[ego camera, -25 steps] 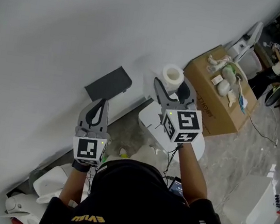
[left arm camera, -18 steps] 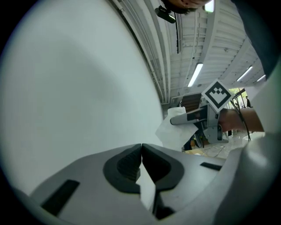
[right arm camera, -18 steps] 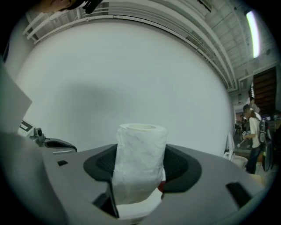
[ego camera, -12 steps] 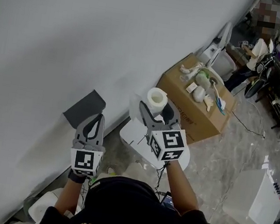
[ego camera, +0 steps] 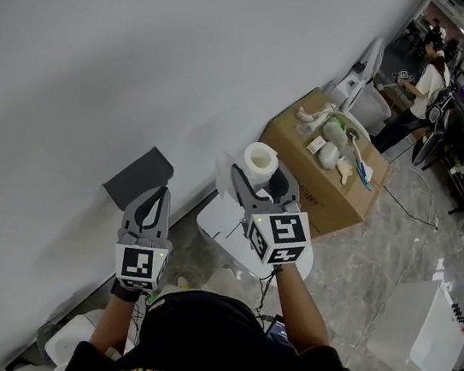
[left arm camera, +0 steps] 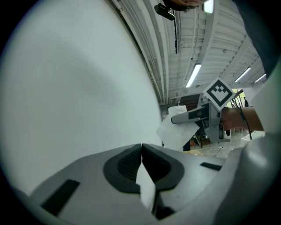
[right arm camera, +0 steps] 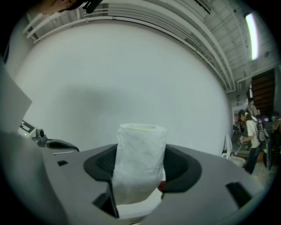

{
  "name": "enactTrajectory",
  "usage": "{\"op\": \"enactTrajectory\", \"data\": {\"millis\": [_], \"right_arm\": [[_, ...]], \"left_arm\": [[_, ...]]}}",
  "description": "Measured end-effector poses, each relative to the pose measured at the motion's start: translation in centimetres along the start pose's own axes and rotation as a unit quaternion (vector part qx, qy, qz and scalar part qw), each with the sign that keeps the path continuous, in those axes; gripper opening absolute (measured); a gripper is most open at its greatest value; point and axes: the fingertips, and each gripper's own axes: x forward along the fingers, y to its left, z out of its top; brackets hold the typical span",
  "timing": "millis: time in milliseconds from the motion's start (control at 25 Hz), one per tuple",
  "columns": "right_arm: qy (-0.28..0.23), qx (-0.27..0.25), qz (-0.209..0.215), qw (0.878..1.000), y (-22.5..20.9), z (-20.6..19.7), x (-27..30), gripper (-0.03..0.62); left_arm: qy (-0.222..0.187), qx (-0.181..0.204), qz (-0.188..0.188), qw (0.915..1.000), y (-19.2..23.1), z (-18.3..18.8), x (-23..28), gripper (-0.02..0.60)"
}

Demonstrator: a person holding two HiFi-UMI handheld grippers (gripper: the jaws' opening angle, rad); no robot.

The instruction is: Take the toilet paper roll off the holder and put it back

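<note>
The white toilet paper roll (ego camera: pixel 260 159) stands upright between the jaws of my right gripper (ego camera: pixel 262 178), which is shut on it a short way out from the wall. In the right gripper view the roll (right arm camera: pixel 141 143) fills the gap of the right gripper (right arm camera: pixel 141 154), pads pressed on both sides. The dark grey holder (ego camera: pixel 136 177) is fixed to the wall left of the roll. My left gripper (ego camera: pixel 158 193) sits just below and right of the holder, jaws shut with nothing held; its tips meet in the left gripper view (left arm camera: pixel 141 145), where the roll (left arm camera: pixel 178 129) shows to the right.
A plain white wall (ego camera: pixel 149 47) runs along the left. A white rounded fixture (ego camera: pixel 231 223) sits below the right gripper. Beyond it a cardboard box (ego camera: pixel 334 196) carries several small items. A white container (ego camera: pixel 417 338) stands on the marble floor at right; a person (ego camera: pixel 428 76) sits far off.
Over the second both grippers shifted a little along the wall and the head view swung, the roll staying in the right gripper. Almost nothing differs from half a second ago.
</note>
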Motion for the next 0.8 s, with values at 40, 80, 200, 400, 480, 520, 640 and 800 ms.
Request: {"op": "enactTrajectory", "data": {"millis": [40,80,200,400,480,520,640,800], "right_arm": [[-0.001,0.0,0.001,1.0,0.1,0.1,0.0,0.288],[-0.002,-0.001,0.001,1.0,0.1,0.2,-0.1,0.288],[-0.005,-0.001,0.003,1.0,0.2,0.6,-0.1,0.288],[-0.01,0.008,0.016,1.0,0.5,2.7,-0.1,0.288],[-0.02,0.004,0.021,1.0,0.8,4.0,-0.2,0.288],[-0.025,0.003,0.025,0.999,0.9,4.8,-0.3,0.288],[-0.04,-0.001,0.037,0.999,1.2,6.9,-0.6,0.288],[-0.049,-0.019,0.043,0.998,1.6,8.6,-0.6,0.288]], "left_arm": [[0.0,0.0,0.001,1.0,0.0,0.0,-0.1,0.012],[-0.001,0.001,0.001,1.0,0.0,0.1,-0.1,0.012],[-0.002,0.003,0.001,1.0,0.2,0.0,-0.1,0.012],[0.001,0.012,-0.002,0.9999,0.6,0.8,0.3,0.012],[0.0,0.015,0.003,0.9999,1.1,1.2,0.1,0.012],[-0.001,0.016,0.007,0.9998,1.3,1.3,0.0,0.012],[-0.004,0.019,0.013,0.9997,1.7,1.6,-0.2,0.012],[-0.007,0.018,0.02,0.9996,2.1,2.1,-0.3,0.012]]}}
